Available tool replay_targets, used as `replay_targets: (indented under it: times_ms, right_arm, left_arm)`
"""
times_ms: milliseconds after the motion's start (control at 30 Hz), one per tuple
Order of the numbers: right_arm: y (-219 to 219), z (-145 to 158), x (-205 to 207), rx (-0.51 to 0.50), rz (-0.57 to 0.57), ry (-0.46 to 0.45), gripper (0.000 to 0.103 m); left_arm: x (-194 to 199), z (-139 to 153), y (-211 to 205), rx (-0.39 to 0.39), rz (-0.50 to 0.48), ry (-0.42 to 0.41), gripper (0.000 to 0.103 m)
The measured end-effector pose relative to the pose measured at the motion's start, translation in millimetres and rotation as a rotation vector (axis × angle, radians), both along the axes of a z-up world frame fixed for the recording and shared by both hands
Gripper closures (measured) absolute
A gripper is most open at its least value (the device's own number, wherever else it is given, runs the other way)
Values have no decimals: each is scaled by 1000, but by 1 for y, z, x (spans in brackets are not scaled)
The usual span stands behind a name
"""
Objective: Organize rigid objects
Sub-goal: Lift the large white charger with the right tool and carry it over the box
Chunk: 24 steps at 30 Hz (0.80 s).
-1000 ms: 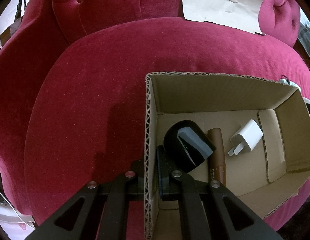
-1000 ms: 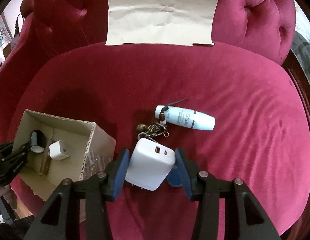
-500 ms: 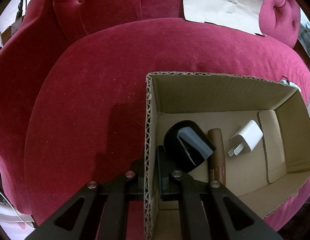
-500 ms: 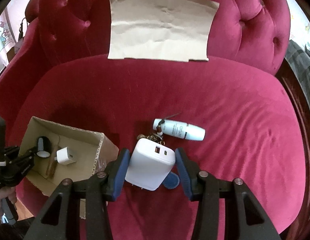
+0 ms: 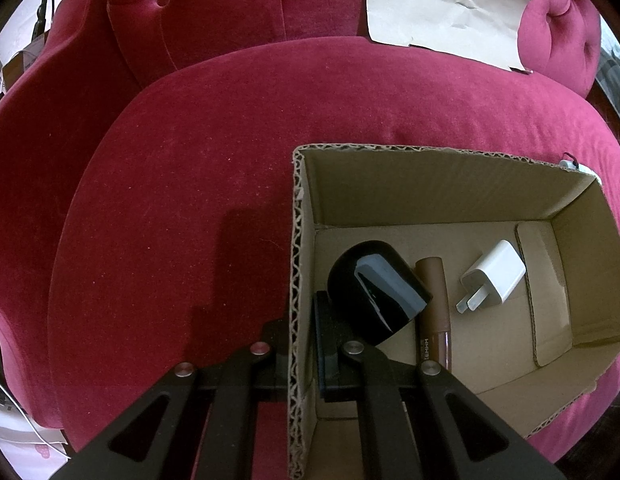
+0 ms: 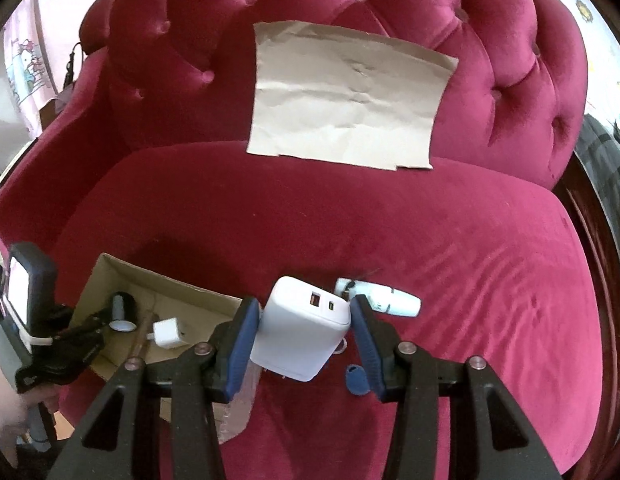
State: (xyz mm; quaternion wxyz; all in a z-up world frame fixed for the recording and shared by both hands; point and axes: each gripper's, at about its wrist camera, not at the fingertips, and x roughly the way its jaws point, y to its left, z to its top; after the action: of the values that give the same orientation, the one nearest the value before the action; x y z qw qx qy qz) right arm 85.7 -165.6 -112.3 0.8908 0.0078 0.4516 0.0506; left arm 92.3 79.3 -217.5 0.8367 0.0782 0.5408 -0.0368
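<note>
My right gripper (image 6: 303,334) is shut on a large white charger (image 6: 303,336), held in the air above the red sofa seat. A white tube (image 6: 384,300) and a blue tag (image 6: 357,378) lie on the cushion just behind and below it. The open cardboard box (image 5: 442,188) holds a black round case (image 5: 374,292), a brown tube (image 5: 434,304) and a small white plug (image 5: 494,274). My left gripper (image 5: 299,332) is shut on the box's left wall, one finger inside and one outside. In the right wrist view the box (image 6: 165,284) sits at lower left with the left gripper (image 6: 69,338) on it.
A creased sheet of brown paper (image 6: 346,96) leans on the tufted sofa back (image 6: 510,60). The sofa seat (image 6: 470,248) stretches wide to the right of the box. A hand (image 6: 13,412) grips the left tool at the frame's edge.
The right gripper has risen with the white charger, lifting it off the cushion; the white tube and the box now sit lower and closer in its view. The left gripper and box have stayed still.
</note>
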Motion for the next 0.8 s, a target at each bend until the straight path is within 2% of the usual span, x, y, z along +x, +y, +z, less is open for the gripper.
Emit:
replay_targets:
  times_ms: [300, 800]
  right_arm:
    - [29, 17, 0, 31, 55, -25, 52]
    - [87, 10, -4, 53, 173, 4, 52]
  left_arm:
    - [0, 0, 0, 1, -2, 2, 97]
    - [0, 1, 0, 0, -3, 2, 97]
